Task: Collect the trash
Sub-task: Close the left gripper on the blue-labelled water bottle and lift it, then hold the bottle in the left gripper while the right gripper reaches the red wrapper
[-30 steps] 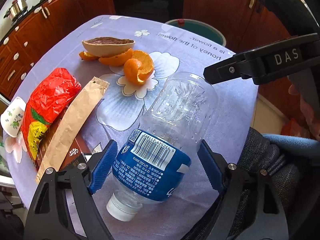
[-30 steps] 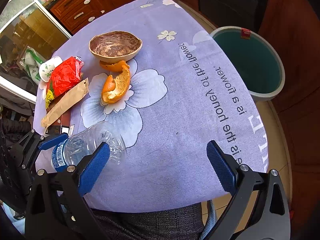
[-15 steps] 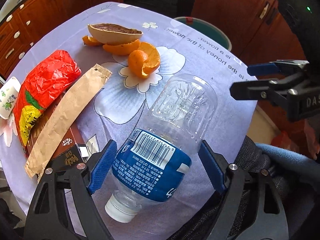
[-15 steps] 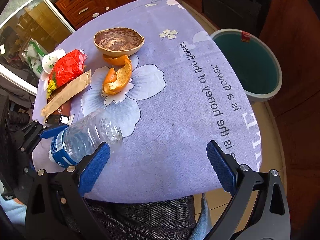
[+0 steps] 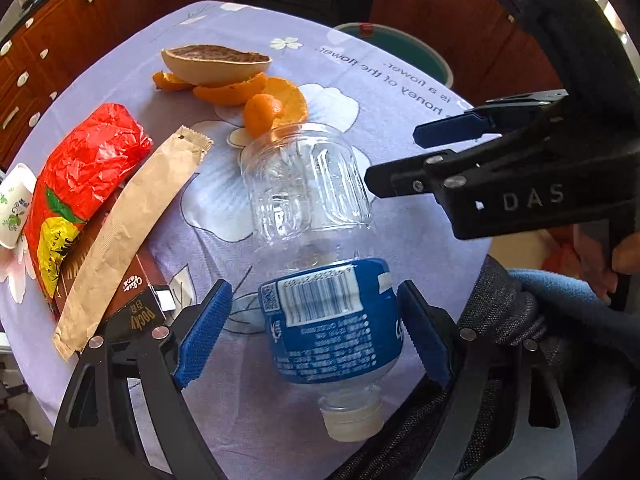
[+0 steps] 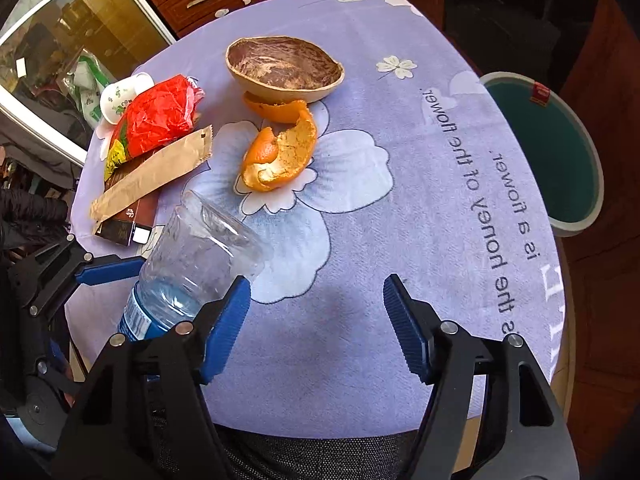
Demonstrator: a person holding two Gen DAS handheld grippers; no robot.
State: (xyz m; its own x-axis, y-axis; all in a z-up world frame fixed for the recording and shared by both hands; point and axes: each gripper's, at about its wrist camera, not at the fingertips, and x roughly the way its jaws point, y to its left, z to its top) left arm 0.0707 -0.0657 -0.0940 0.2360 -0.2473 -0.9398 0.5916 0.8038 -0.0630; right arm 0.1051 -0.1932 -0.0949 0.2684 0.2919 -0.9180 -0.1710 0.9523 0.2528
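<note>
A clear plastic bottle (image 5: 316,240) with a blue label lies between the fingers of my left gripper (image 5: 316,332), cap toward the camera. The left pad stands a little off the label; the right pad (image 5: 424,340) is at its side. The bottle's base tilts up above the table in the right wrist view (image 6: 200,252). My right gripper (image 6: 316,324) is open and empty, its left finger (image 6: 224,328) close to the bottle's base. It shows from the side in the left wrist view (image 5: 452,152). A green trash bin (image 6: 556,152) stands beyond the table's right edge.
On the lilac tablecloth (image 6: 400,240) lie orange peels (image 6: 280,152), a brown fruit shell (image 6: 284,68), a red wrapper (image 6: 160,116), a tan paper sachet (image 6: 152,172) on a Pocky box (image 6: 128,224), and a small white cup (image 6: 120,96). Wooden cabinets stand behind.
The left gripper's jaws have opened wider and the bottle has turned and slipped forward, cap now to the right. The right gripper has narrowed its jaws and come close to the bottle's base.
</note>
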